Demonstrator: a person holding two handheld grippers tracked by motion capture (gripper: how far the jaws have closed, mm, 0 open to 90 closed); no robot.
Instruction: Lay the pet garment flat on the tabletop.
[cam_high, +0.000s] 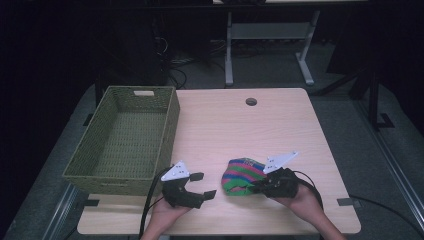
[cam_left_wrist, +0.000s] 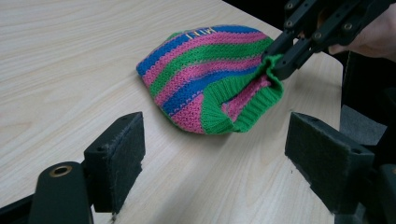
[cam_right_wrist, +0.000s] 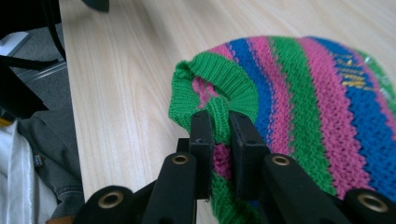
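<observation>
Light wood-grain worktop (cam_high: 280, 130), round cable hole (cam_high: 251, 102) near far edge. Green woven basket (cam_high: 80, 162) sits on its left side, overhanging the left edge. Striped knit hat (cam_high: 242, 176), pink/green/blue, lies near the front edge, right of the basket and well apart from it; green cuff pinched up on one side.

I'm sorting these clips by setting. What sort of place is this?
Probably a lab or office workroom, not a home: a plain desk with a cable hole, more desk frames behind on grey carpet, and tangled cables on the floor.
</observation>
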